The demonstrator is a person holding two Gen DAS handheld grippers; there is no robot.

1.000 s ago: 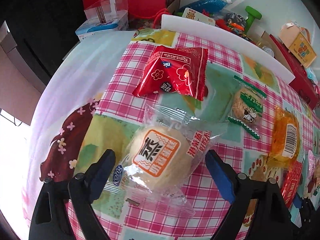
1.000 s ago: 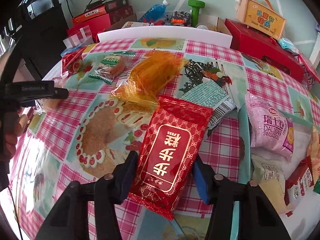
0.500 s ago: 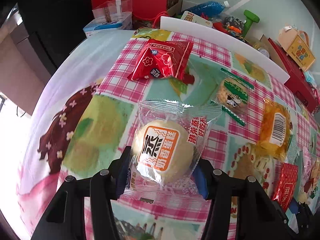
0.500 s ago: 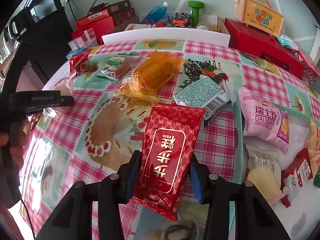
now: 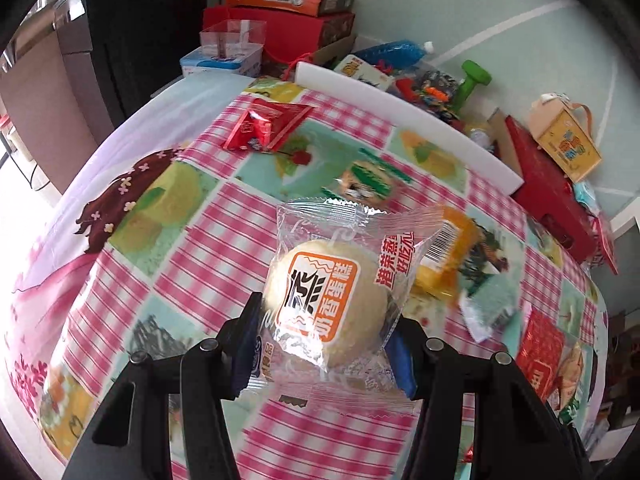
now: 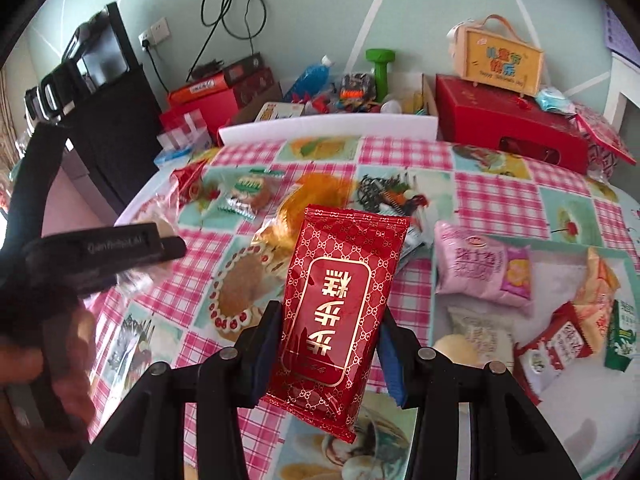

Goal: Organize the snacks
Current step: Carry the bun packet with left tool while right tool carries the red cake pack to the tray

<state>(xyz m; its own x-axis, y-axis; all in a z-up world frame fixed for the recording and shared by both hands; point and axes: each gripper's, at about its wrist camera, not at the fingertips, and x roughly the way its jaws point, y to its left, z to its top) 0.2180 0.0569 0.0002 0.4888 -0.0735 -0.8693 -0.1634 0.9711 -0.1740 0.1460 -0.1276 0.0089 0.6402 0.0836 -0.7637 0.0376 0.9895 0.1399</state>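
Observation:
My left gripper [image 5: 326, 340] is shut on a round pale cake in a clear wrapper with an orange label [image 5: 320, 300] and holds it above the checked tablecloth [image 5: 200, 256]. My right gripper [image 6: 328, 344] is shut on a flat red foil packet with gold lettering [image 6: 336, 300], lifted off the table. The left gripper also shows in the right wrist view [image 6: 104, 252] at the left. A white tray with a teal rim [image 6: 436, 304] at the right holds a pink packet [image 6: 480, 268] and several other snacks.
A red snack bag [image 5: 268, 126], a green-striped cookie pack [image 5: 366, 180], an orange packet [image 5: 448, 256] and a silver-green packet [image 5: 490, 300] lie on the cloth. Behind a white board [image 6: 328, 128] stand red boxes [image 6: 508, 132], a green dumbbell [image 6: 380, 64], a yellow carry box [image 6: 496, 56].
Both grippers closed on their snacks and lifted them off the table. The left moved right toward the table's middle; the right rose and pulled back.

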